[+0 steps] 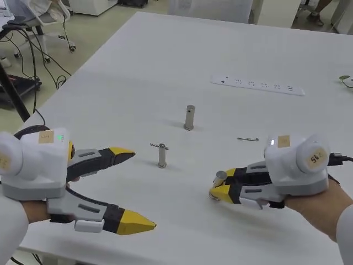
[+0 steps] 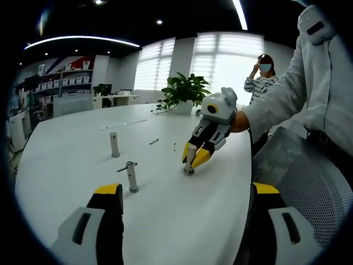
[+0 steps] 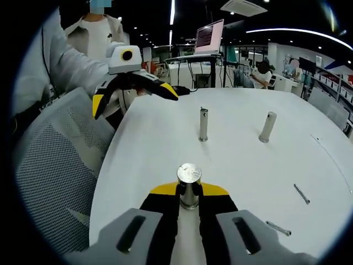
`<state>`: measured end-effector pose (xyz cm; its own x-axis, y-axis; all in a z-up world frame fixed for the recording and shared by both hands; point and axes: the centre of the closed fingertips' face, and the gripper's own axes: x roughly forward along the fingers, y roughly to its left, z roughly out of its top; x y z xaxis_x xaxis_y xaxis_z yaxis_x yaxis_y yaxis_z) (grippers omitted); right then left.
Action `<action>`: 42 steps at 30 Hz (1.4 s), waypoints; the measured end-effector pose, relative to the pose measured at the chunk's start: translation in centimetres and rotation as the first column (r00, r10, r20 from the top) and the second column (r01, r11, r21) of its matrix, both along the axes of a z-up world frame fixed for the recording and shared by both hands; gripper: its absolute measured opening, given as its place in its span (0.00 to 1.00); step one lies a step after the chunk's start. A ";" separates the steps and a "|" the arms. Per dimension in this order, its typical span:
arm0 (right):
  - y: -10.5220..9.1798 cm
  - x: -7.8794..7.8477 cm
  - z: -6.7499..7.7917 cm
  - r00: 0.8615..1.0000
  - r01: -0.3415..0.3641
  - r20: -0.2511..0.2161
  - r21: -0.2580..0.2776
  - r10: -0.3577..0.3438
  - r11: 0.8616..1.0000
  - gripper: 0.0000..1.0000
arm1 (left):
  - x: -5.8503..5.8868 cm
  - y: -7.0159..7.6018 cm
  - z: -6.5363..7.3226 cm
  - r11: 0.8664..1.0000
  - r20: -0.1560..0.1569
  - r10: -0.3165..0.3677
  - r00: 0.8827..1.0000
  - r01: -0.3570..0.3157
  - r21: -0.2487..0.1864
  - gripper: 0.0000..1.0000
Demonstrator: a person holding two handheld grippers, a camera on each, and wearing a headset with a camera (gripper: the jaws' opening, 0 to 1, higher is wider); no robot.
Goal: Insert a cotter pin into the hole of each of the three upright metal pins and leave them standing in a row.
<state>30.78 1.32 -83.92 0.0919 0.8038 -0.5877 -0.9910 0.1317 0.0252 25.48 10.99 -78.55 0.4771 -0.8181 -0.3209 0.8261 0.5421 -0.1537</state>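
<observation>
My right gripper (image 1: 222, 183) is clamped on a metal pin (image 1: 220, 178) right of the middle pin (image 1: 162, 156), which looks already cottered, my left gripper (image 1: 142, 189) gapes empty left of it, and I'd say two remain, the held one and the far pin (image 1: 190, 117) behind it, with a loose cotter pin (image 1: 247, 139) to its right.

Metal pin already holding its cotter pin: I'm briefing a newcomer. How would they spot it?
On the white workbench, three upright metal pins stand nearer than the power strip. It is the middle pin, the one with a thin cotter pin sticking sideways from its top; the far pin is bare, the third pin sits in the right tongs.
</observation>
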 end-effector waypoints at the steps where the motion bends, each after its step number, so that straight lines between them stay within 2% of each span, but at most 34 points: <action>1: 0.0 0.0 -0.1 1.000 -0.005 0.001 0.000 0.005 1.000 0.13 | 0.0 0.0 0.0 1.000 -0.001 0.000 1.000 0.000 0.001 0.96; 8: 0.0 0.0 -0.8 0.999 -0.048 0.008 -0.005 0.048 0.999 0.13 | -0.2 0.2 -0.2 1.000 -0.006 0.001 1.000 -0.001 0.006 0.95; 14: -0.1 0.0 -0.6 0.997 -0.076 -0.013 0.022 0.076 0.997 0.14 | -0.3 0.2 -0.2 1.000 -0.012 0.000 1.000 0.000 0.009 0.95; 20: -0.1 -0.1 -0.5 0.994 -0.103 -0.027 0.023 0.104 0.994 0.15 | -0.3 0.1 -0.2 1.000 -0.015 -0.002 1.000 0.002 0.010 0.95; 23: -0.1 -0.1 -0.5 0.994 -0.098 -0.050 0.014 0.098 0.995 0.16 | -0.4 0.1 -0.2 1.000 -0.017 -0.004 1.000 0.004 0.012 0.95; 32: -0.5 0.0 0.7 0.994 -0.093 -0.058 0.027 0.094 0.995 0.26 | -0.4 0.0 -0.1 1.000 -0.014 -0.008 1.000 0.008 0.008 0.95; 42: -2.6 -0.2 1.6 0.997 -0.059 -0.056 0.013 0.060 0.998 0.31 | -0.5 -0.6 0.2 1.000 -0.006 -0.017 1.000 0.017 0.003 0.94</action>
<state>30.63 -1.29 -82.32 0.0110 0.8135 -0.5815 -0.9940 0.0720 0.0820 24.96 10.40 -78.33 0.4609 -0.8251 -0.3268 0.8344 0.5283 -0.1571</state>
